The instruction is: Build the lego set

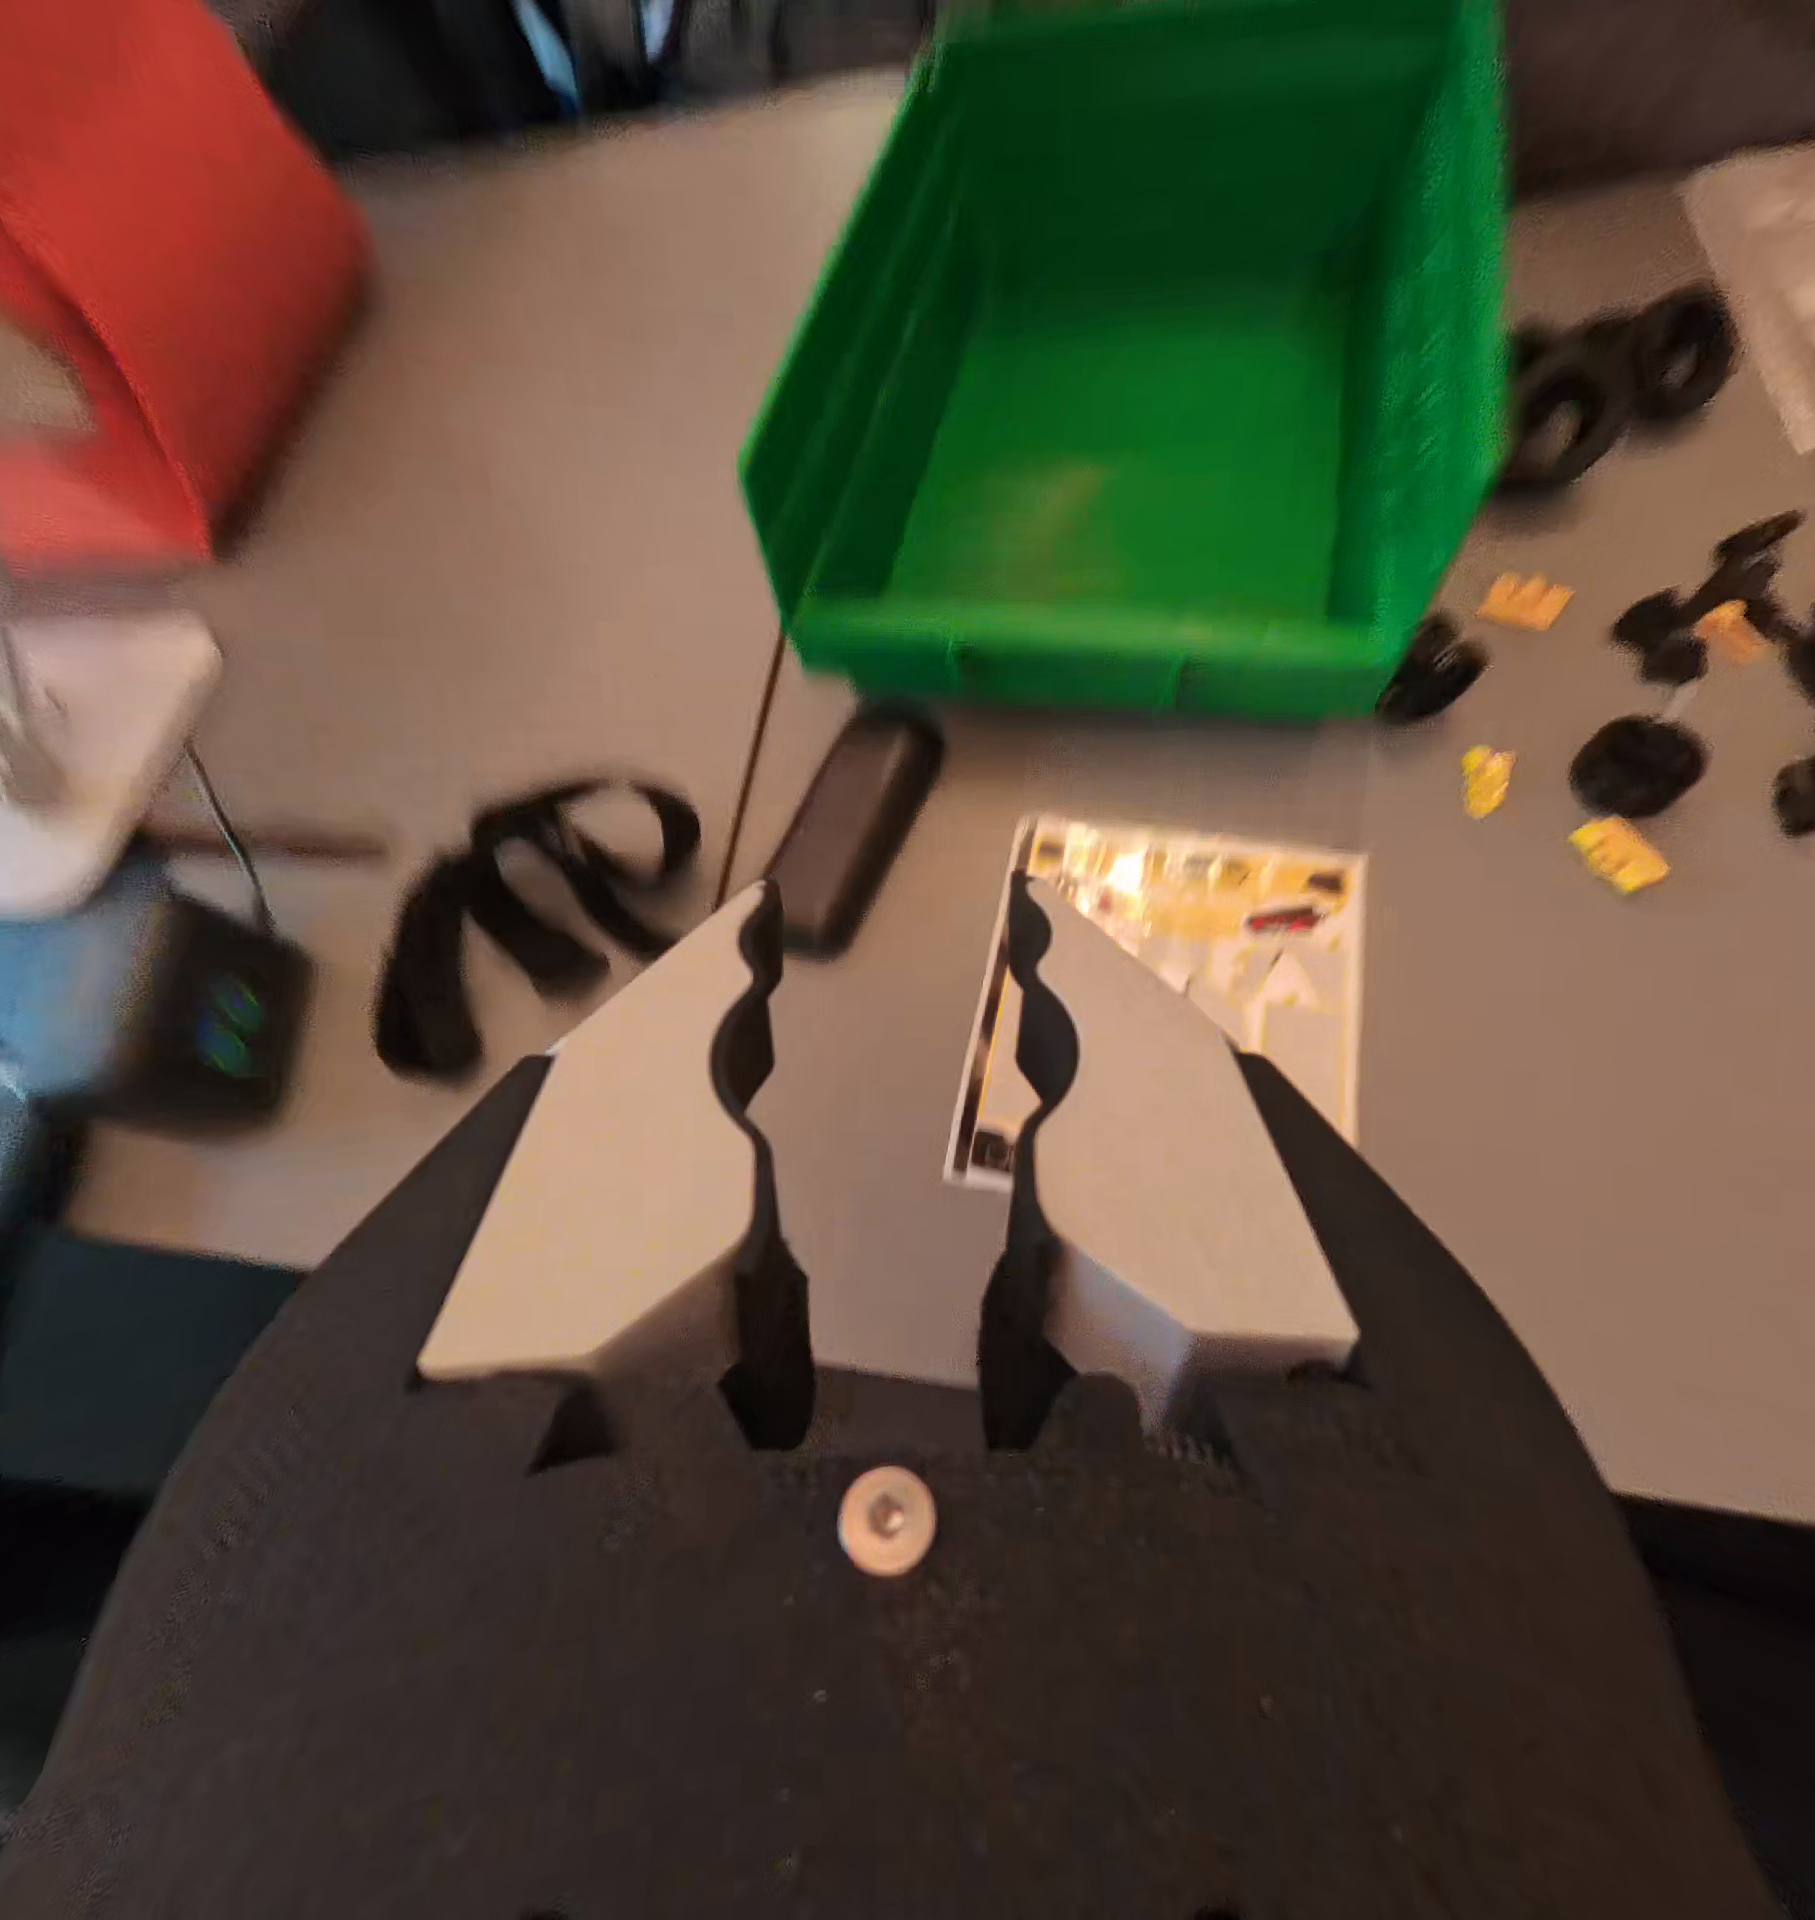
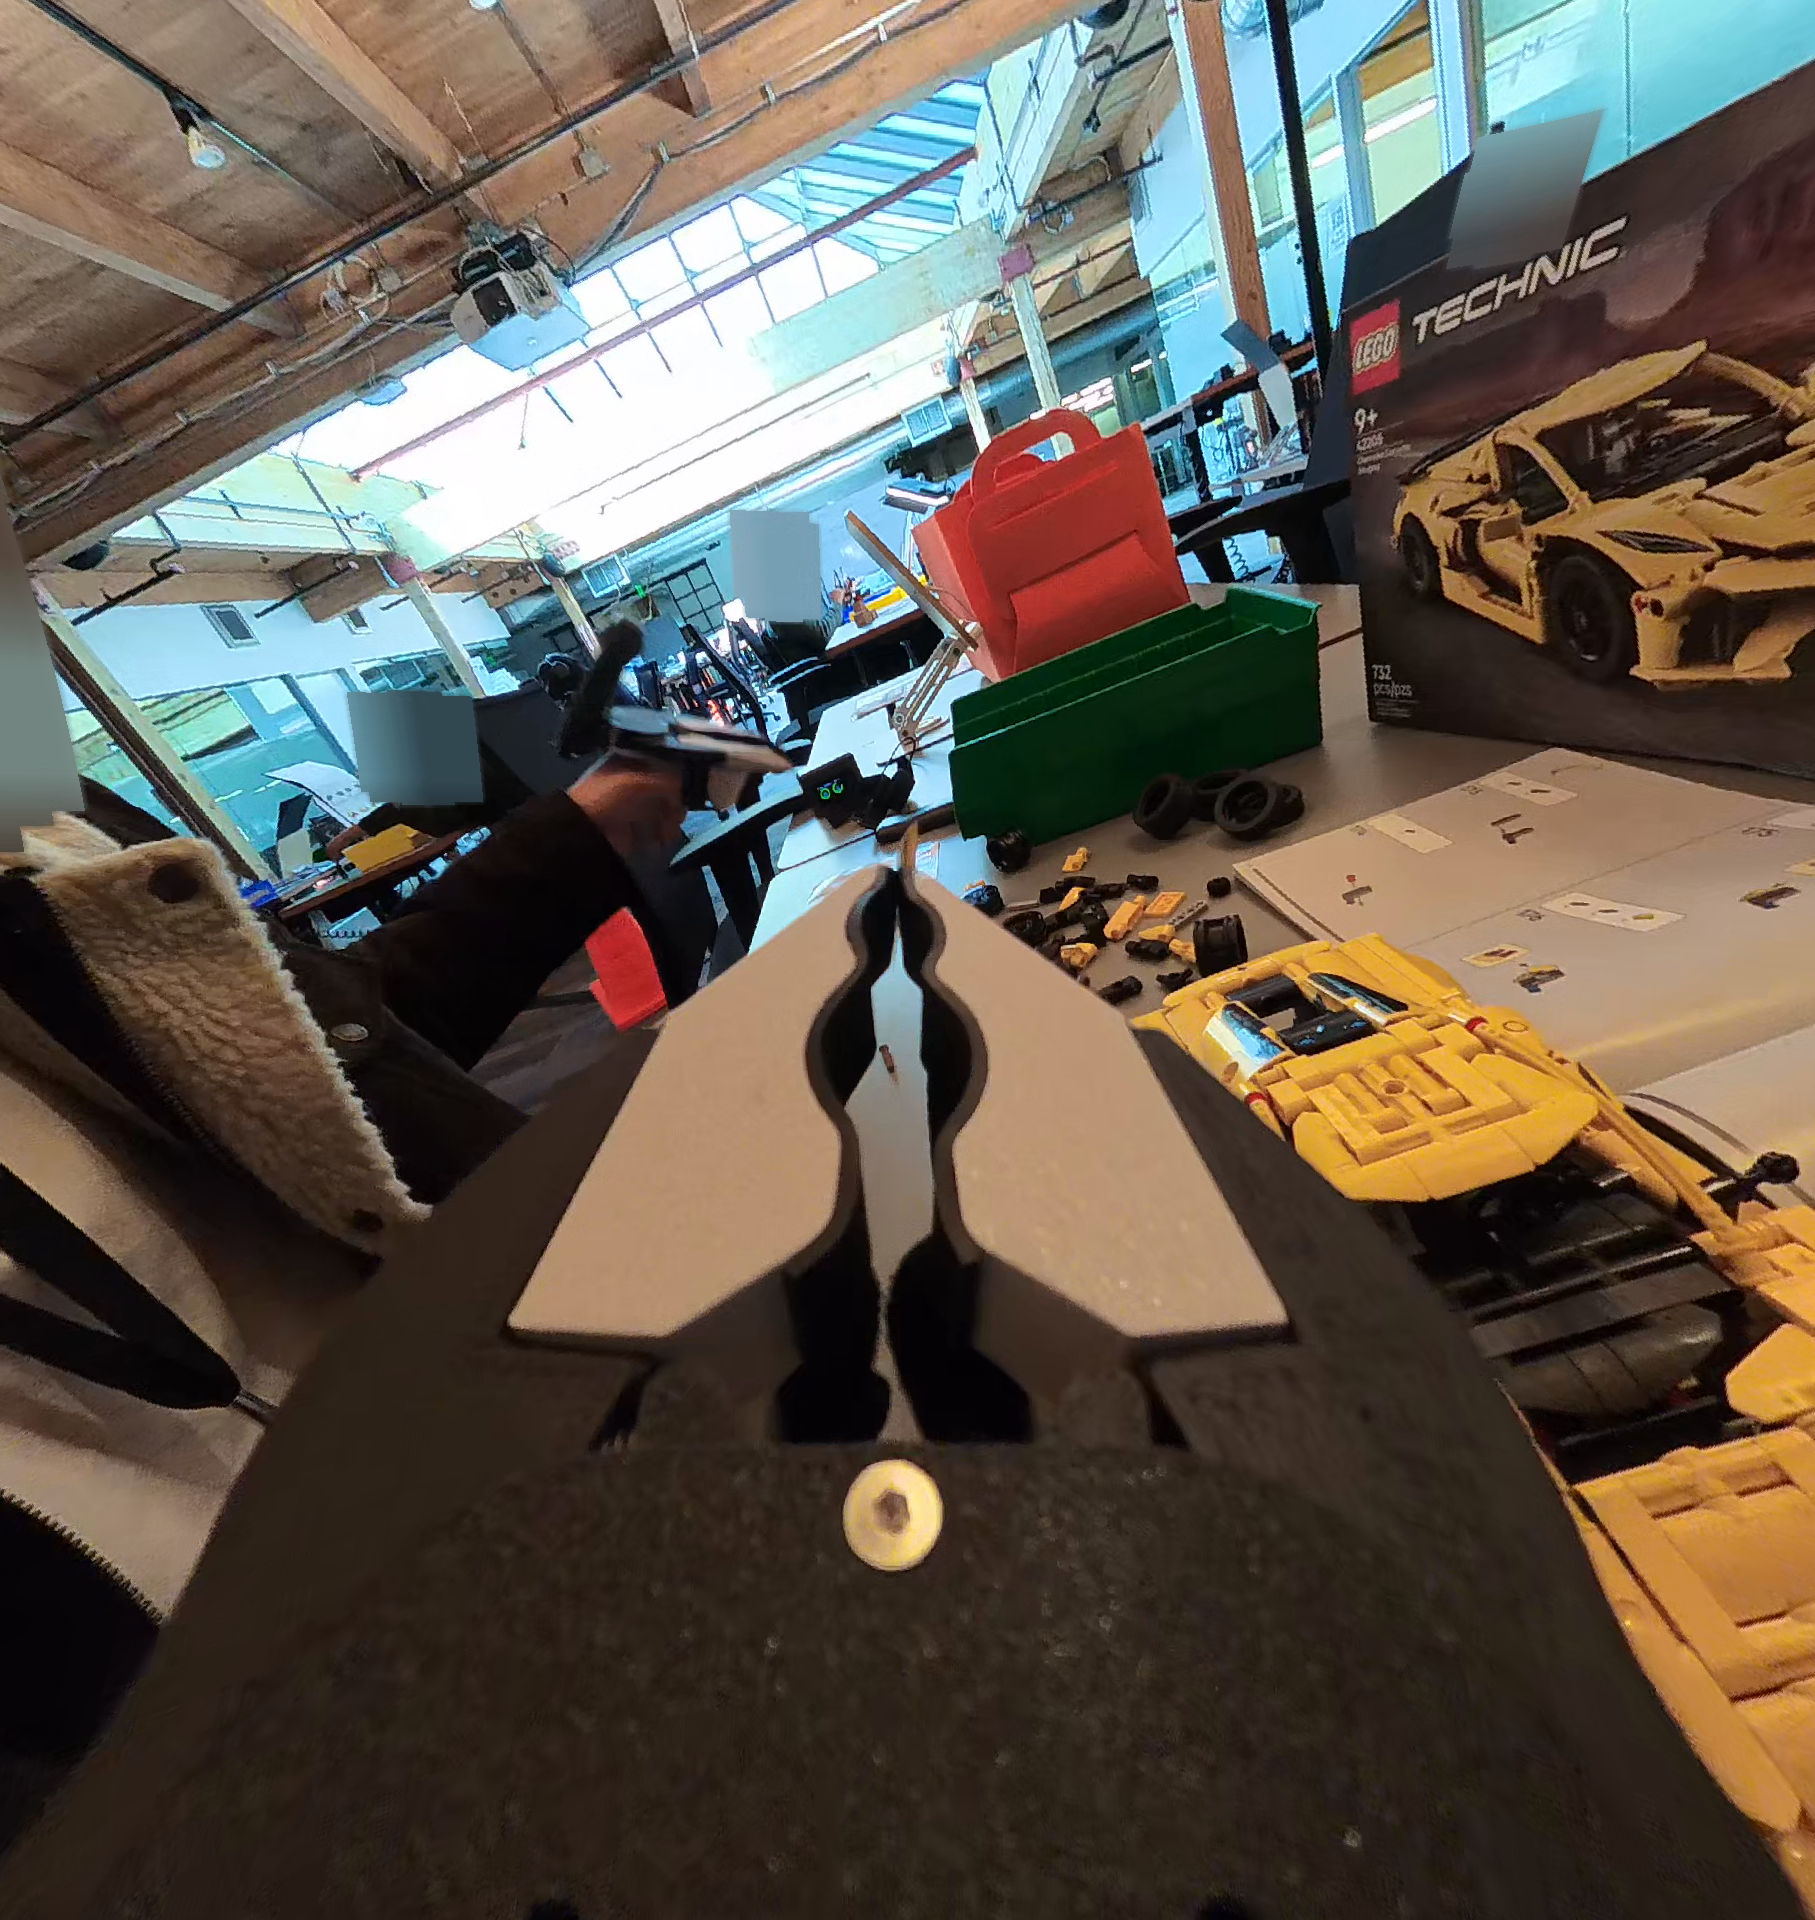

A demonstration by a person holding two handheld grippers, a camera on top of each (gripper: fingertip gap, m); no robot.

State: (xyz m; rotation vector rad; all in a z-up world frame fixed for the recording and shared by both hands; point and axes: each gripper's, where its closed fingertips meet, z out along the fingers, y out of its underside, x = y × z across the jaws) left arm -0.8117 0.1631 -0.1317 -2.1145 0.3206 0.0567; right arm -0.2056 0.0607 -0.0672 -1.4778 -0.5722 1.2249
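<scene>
- The left claw [image 1: 892, 899] stands apart, empty, above the grey surface [image 1: 591, 582].
- The right claw [image 2: 901, 881] is nearly together, empty.
- The half-built yellow brick car [image 2: 1402, 1101] lies lengthwise along the surface's near edge.

left wrist view looks steeply down on the table; right wrist view skims across it; both catch the green bin [image 1: 1142, 416] [image 2: 1131, 717].

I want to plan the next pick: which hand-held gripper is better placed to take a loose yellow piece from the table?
Probably the left hand-held gripper: open, above the table, loose pieces ahead-right. The right is nearly closed, aimed level.
</scene>
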